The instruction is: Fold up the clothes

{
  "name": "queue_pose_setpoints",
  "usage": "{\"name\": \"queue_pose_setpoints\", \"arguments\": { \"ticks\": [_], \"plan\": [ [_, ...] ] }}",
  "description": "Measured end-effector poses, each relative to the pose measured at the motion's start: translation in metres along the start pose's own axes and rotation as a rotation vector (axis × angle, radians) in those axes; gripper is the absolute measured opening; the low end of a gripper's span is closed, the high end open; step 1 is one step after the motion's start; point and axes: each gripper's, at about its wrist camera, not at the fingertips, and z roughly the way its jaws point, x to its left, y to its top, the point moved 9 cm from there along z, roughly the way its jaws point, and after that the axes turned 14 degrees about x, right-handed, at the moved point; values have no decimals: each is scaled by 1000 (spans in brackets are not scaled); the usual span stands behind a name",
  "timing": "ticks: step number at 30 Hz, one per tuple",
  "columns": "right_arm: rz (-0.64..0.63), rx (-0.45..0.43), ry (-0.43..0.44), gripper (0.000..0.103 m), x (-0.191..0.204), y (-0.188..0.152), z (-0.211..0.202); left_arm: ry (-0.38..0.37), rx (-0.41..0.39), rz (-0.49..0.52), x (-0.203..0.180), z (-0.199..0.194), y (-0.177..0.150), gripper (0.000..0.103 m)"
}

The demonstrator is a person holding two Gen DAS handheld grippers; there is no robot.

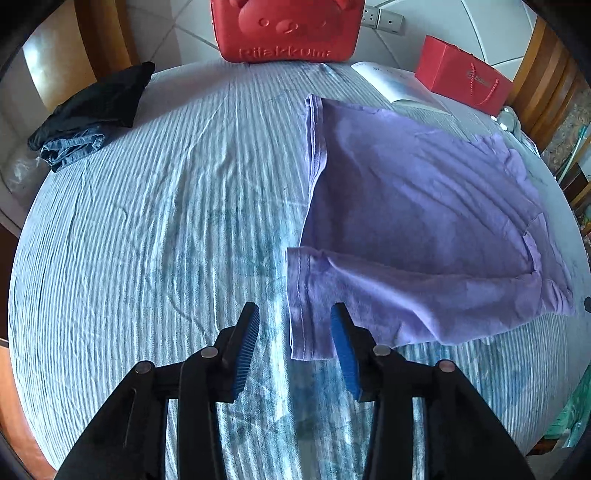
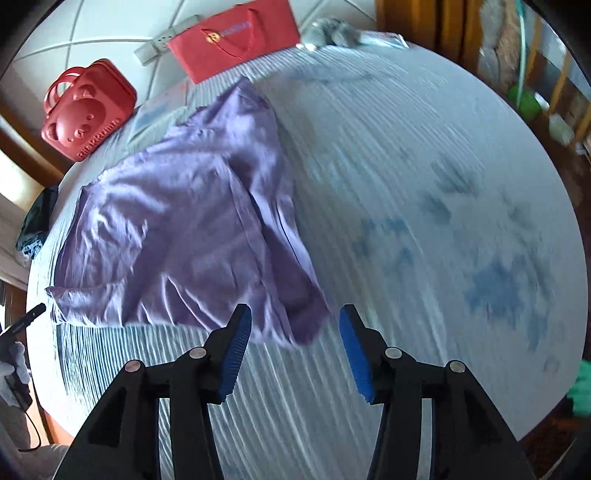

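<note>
Both hand-held grippers, left [image 1: 294,347] and right [image 2: 295,349], hover released; ahead, the purple shirt [image 1: 417,221] lies partly folded, sleeve still unfolded.

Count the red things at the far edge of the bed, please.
2: a red bear-face case at the middle of the far edge, and a red paper gift bag to its right. Others may be hidden.
</note>
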Motion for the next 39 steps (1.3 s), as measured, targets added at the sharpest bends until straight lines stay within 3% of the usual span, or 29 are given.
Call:
{"name": "queue_pose_setpoints", "arguments": {
  "ticks": [9, 10, 11, 12, 13, 15, 16, 22, 24, 25, 26, 27, 30, 35, 39],
  "plan": [
    [-41, -11, 8, 49, 11, -3, 11, -25, 57, 17, -24, 32, 10, 40],
    [-53, -4, 5, 49, 14, -3, 15, -18, 67, 14, -26, 35, 9, 37],
    [-72, -1, -3, 50, 17, -2, 19, -14, 68, 12, -27, 35, 8, 18],
    [-95, -2, -13, 49, 20, -1, 23, -6, 68, 7, -27, 35, 7, 8],
    [-113, 9, -26, 48, 23, 0, 28, 3, 68, 3, -27, 34, 6, 8],
    [-128, 48, -55, 7, 22, 0, 38, 23, 66, -3, -26, 30, 5, 6],
    [-122, 66, -67, 2, 17, -3, 38, 39, 68, -6, -25, 26, 4, 5],
    [-85, 159, -104, 2, -16, -25, 35, 76, 148, 2, -15, 30, -18, 5],
    [-109, 190, -139, 5, -16, -29, 39, 80, 157, 21, -18, 33, -22, 9],
    [-115, 189, -147, 13, -16, -28, 37, 67, 155, 26, -20, 30, -23, 9],
    [-114, 172, -140, 23, -14, -25, 31, 55, 154, 31, -21, 27, -23, 13],
    [-114, 155, -134, 27, -12, -22, 25, 53, 150, 37, -21, 22, -23, 19],
    [-112, 104, -113, 28, -7, -12, 6, 64, 95, 57, -18, -3, -22, 34],
    [-116, 39, -86, 34, 4, 11, -9, 48, 19, 51, -18, -22, -3, 40],
    [-104, 41, -31, 34, 13, 28, 9, 43, 34, 50, -28, 5, 13, 40]
  ]
}}
